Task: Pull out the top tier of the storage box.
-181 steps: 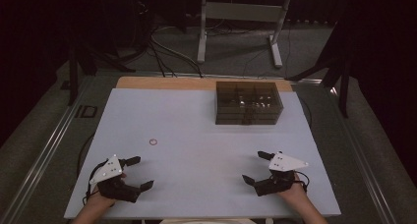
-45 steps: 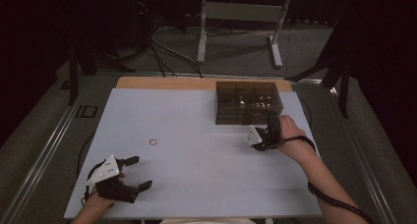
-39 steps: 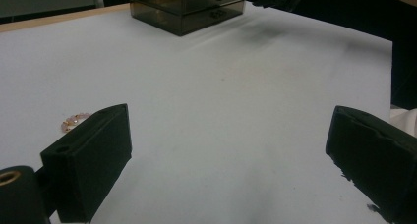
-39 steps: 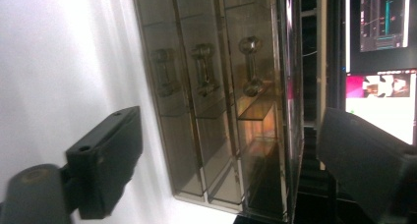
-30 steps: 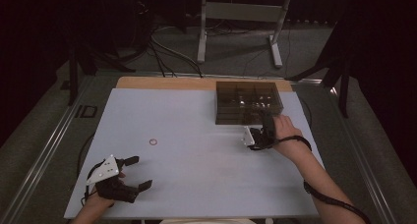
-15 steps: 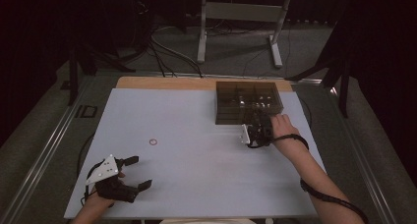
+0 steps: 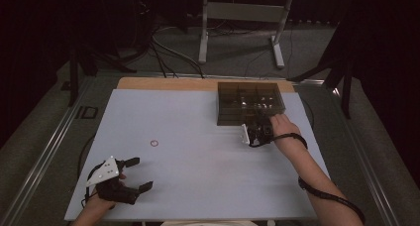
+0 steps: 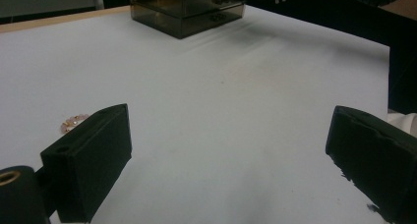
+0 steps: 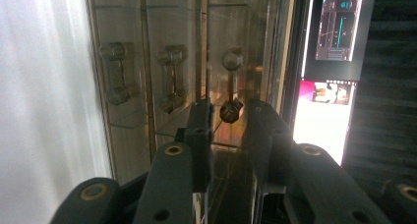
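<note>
Two jaws: the right gripper (image 9: 229,117) has just been closing, its jaws narrow around a small metal dumbbell-shaped handle (image 9: 231,86); I cannot tell whether the pads bite yet.
Handle: on the front of the smoky clear plastic drawer box (image 7: 250,103), near the white tabletop's (image 7: 198,186) far right corner.
Grip: centre the bar, squeeze firmly, then pull straight toward the near edge, so the drawer neither jams nor drags the box.
Left gripper (image 7: 134,175): spread wide, empty, at the near left corner.
Small pink ring (image 7: 154,143): left of centre, well apart.
</note>
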`<control>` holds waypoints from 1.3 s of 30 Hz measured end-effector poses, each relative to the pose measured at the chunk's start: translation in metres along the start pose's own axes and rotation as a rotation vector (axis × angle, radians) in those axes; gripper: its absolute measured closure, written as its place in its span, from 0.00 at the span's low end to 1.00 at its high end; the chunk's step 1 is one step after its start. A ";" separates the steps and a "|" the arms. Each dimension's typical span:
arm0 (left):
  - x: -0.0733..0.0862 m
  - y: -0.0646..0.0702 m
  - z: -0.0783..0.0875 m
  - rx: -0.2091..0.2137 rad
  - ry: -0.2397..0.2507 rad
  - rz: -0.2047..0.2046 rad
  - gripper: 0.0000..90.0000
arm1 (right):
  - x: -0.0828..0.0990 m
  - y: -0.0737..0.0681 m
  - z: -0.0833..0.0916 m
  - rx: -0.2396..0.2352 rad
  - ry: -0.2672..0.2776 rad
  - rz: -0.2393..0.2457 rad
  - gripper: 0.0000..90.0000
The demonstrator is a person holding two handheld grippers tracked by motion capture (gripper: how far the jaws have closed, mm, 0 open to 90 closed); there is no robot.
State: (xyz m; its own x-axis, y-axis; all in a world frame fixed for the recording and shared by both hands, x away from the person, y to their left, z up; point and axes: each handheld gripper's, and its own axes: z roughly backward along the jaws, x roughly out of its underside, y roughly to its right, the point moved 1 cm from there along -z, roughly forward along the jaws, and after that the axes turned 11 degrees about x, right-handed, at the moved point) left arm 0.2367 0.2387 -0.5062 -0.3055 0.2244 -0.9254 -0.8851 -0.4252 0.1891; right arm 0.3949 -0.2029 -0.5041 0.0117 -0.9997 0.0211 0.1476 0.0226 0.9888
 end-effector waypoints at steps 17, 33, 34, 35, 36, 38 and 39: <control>0.000 0.000 0.001 0.001 0.005 0.005 0.06 | -0.005 -0.002 0.002 0.024 -0.011 0.002 0.90; 0.000 0.000 0.000 0.005 -0.002 0.000 0.06 | -0.003 -0.001 0.022 0.010 0.014 0.002 0.90; 0.000 0.000 0.000 0.003 0.000 0.002 0.06 | -0.002 -0.002 0.023 0.008 0.010 -0.004 0.90; 0.000 0.000 0.000 0.002 0.001 0.002 0.06 | -0.002 -0.002 0.024 0.003 0.010 0.002 0.90; 0.000 0.000 0.000 0.002 0.001 0.001 0.06 | -0.002 -0.003 0.025 0.008 0.014 -0.003 0.90; 0.000 0.000 0.001 0.001 -0.003 -0.001 0.06 | -0.002 -0.003 0.027 0.012 0.021 0.001 0.90; 0.000 0.000 0.000 0.001 -0.003 -0.001 0.06 | -0.002 -0.004 0.028 0.012 0.019 -0.004 0.90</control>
State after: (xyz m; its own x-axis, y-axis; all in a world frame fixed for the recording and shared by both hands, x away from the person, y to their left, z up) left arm 0.2366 0.2393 -0.5064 -0.3061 0.2275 -0.9244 -0.8856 -0.4244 0.1888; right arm 0.3671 -0.2017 -0.5036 0.0305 -0.9994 0.0146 0.1361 0.0186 0.9905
